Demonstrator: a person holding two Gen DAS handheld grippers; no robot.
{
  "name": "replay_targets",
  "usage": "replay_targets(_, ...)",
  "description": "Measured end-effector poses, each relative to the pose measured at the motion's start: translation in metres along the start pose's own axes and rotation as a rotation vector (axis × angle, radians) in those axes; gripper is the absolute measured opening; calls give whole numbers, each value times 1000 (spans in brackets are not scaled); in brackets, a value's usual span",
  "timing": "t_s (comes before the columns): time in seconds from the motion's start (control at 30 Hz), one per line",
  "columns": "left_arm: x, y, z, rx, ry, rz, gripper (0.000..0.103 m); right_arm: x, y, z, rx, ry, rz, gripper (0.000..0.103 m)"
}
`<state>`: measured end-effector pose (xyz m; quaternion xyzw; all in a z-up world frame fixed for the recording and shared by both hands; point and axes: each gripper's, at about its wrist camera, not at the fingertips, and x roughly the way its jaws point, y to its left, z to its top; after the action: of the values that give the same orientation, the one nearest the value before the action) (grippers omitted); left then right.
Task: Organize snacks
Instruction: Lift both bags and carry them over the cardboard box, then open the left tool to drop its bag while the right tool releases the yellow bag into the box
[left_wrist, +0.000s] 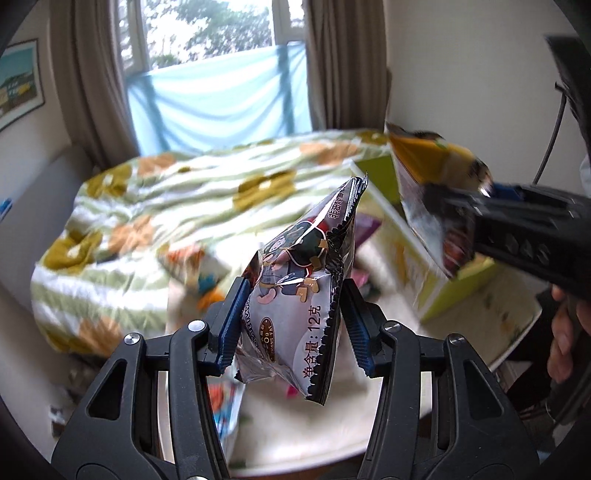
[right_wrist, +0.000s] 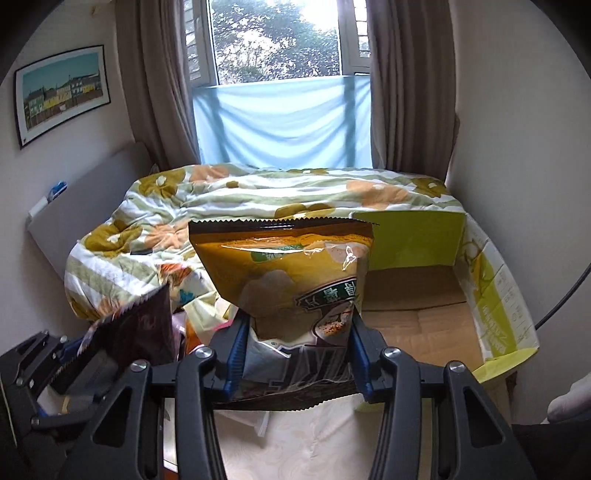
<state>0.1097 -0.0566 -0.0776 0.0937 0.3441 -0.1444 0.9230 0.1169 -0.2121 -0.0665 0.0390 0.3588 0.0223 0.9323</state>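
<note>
From the left wrist, the flowered quilt smears into streaks, and the green-walled carton beside it is blurred too. The yellow snack bag hides the carton's far wall. Small packets lying before the quilt are too smeared to identify. A hand is cut off at the right edge.

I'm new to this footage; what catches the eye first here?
Two lifted snack packets: a silver one clamped in the left tool, and a yellow one clamped in the right tool. Behind them, on the right, stands an open green cardboard box, in front of a flowered quilt.
</note>
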Motion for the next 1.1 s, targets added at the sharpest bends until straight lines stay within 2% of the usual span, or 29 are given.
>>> replay_targets(0.13,16,-18,43,22,-38,-33,47,-5,-29,19,5,-16,-40,44)
replay_targets(0.43,78,-90,134,-3,-55,-71,47,15,-121,57,62,5,-42,44)
replay_targets(0.6,141,-138,169,-23,14,-102,47,37,-176,73,62,35,-29,44)
replay_targets(0.83,224,-187,188,-60,150,-104,48,76,-237,85,64,107,8,44)
replay_targets(0.9,242,-194,187,-64,179,-111,53,85,-244,85,61,128,18,44)
replay_targets(0.93,251,-195,185,-67,193,-109,60,91,-248,84,59,141,25,44)
replay_targets(0.97,256,-197,184,-70,206,-103,80,97,-252,82,58,154,33,44)
replay_targets(1.03,262,-200,180,-83,218,-92,99,107,-260,79,66,178,59,44)
replay_targets(1.1,262,-197,174,-95,222,-84,100,113,-264,76,76,196,84,44)
